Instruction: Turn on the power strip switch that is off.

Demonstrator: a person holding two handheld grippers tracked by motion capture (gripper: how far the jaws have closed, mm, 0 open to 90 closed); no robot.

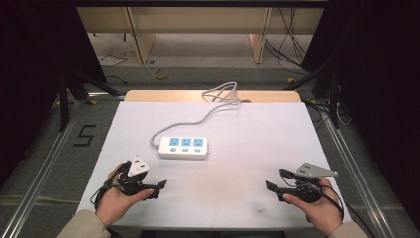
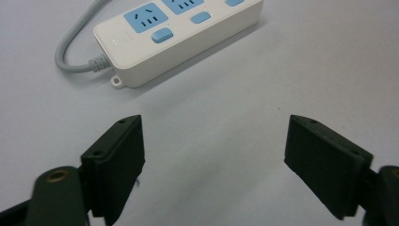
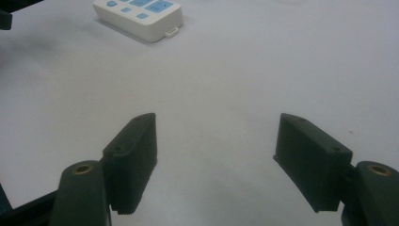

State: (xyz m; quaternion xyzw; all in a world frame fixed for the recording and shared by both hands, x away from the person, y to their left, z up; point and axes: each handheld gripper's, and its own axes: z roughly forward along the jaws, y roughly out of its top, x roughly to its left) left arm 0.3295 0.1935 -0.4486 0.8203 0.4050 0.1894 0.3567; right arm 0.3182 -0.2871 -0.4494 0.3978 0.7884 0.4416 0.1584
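Power strip lay mid-table, sockets up, cord trailing away from the person. Left hand-held gripper and right hand-held gripper flanked it nearer the person, jaws wide, empty, probably poised to reach.

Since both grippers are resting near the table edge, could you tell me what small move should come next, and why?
Probably ease the left gripper forward toward the power strip: its jaws stand open and empty, and the strip lies untouched just ahead of them.
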